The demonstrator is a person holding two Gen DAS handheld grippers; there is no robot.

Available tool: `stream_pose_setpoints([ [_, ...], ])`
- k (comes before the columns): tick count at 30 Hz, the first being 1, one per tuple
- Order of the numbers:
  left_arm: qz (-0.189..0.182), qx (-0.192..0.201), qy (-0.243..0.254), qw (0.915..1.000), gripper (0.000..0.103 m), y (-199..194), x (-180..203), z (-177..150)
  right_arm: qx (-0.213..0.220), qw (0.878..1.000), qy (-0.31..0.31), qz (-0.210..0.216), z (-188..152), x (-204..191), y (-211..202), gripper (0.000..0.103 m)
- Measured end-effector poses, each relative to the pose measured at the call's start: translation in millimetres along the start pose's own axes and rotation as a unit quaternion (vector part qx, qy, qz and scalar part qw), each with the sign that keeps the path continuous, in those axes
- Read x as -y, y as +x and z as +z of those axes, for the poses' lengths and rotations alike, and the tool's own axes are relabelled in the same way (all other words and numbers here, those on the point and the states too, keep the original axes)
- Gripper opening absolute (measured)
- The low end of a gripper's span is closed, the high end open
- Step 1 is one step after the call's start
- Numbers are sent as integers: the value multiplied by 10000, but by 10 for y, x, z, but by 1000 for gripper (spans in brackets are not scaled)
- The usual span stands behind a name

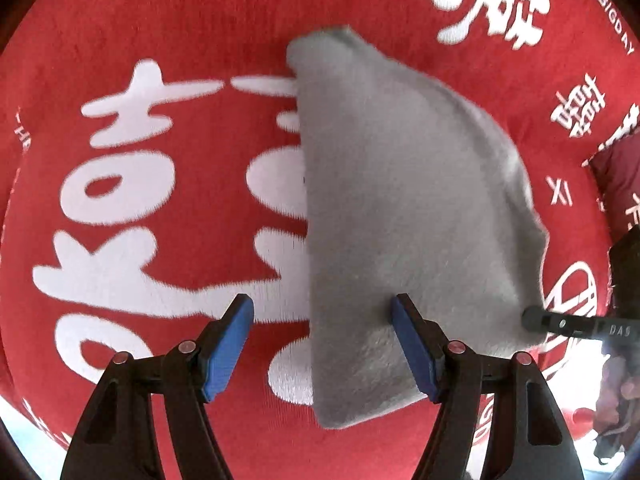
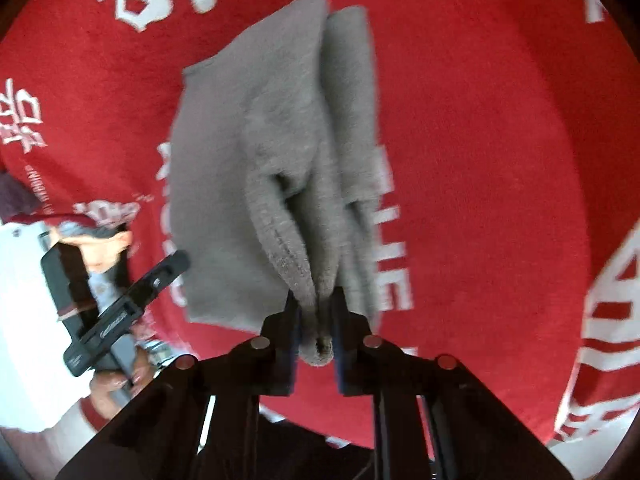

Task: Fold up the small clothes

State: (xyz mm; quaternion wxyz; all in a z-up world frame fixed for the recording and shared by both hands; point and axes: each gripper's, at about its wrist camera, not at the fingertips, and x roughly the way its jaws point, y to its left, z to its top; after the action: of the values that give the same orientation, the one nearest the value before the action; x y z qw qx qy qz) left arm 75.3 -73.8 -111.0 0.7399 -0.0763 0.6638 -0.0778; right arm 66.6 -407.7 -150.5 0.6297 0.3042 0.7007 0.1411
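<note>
Grey fleece cloth (image 2: 256, 152) is pinched at one bunched edge between the black fingers of the right gripper (image 2: 316, 312), whose jaws are drawn in narrow on the fabric so that a rolled, stitched hem pokes out between them toward the camera. From that pinch the cloth runs forward in soft doubled folds, one thicker fold on the left and a thinner flap on the right, and its far end lies on the red blanket (image 2: 480, 160) with white printed characters. In the left wrist view the same grey cloth (image 1: 400, 208) spreads as a broad, roughly triangular sheet over the red blanket (image 1: 192, 32), covering part of a large white character (image 1: 120, 184). The left gripper (image 1: 322, 304) hangs above it with its blue-padded fingers (image 1: 228, 344) spread wide and holding nothing; the right-hand pad lies over the cloth and the left-hand pad over bare blanket. At the right edge of that view a black finger of the right gripper (image 1: 560, 324) meets the cloth's lower right corner. In the right wrist view the left gripper (image 2: 176, 264) shows at the left, just beside the cloth's edge, with a hand (image 2: 116, 380) on its handle.
</note>
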Motion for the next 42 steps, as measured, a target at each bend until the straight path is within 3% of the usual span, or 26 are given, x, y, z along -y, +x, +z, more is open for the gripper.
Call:
stream_pose_setpoints([
  [1, 50, -124, -57, 9999, 80, 73, -15, -31, -37, 9999, 84, -92, -15, 63, 29, 13],
  [6, 94, -160, -187, 9997, 80, 101, -29, -96, -27, 9991, 389, 167, -105, 207, 39, 14],
  [8, 66, -247, -225, 9994, 80, 108, -36, -108, -36, 9994, 352, -14, -128, 176, -40, 19],
  [13, -26, -515, -207, 9985, 80, 144, -41, -114, 226, 9991, -342, -101, -76, -221, -292, 20],
  [17, 60, -538, -83, 9985, 80, 145, 14, -121, 605, 9888, -1285, -449, 93, -677, -345, 19],
  [20, 80, -554, -122, 9984, 80, 158, 40, -141, 627, 9833, -1594, -613, 213, -868, -221, 19],
  [25, 111, -555, -120, 9983, 80, 184, 72, -152, 707, 9848, -1306, -901, 407, -763, -115, 19],
  [26, 114, -562, -116, 9983, 80, 189, 83, -153, 646, 9871, -1131, -932, 440, -666, -77, 16],
  [30, 120, -595, -106, 9981, 80, 215, 113, -145, 558, 9940, -647, -678, 459, -423, -66, 12],
  [37, 152, -635, -119, 9978, 80, 291, 140, -98, 494, 9929, -763, -761, 343, -462, -141, 16],
  [42, 176, -621, -100, 9979, 80, 262, 135, -80, 484, 9947, -507, -749, 311, -339, -194, 18],
])
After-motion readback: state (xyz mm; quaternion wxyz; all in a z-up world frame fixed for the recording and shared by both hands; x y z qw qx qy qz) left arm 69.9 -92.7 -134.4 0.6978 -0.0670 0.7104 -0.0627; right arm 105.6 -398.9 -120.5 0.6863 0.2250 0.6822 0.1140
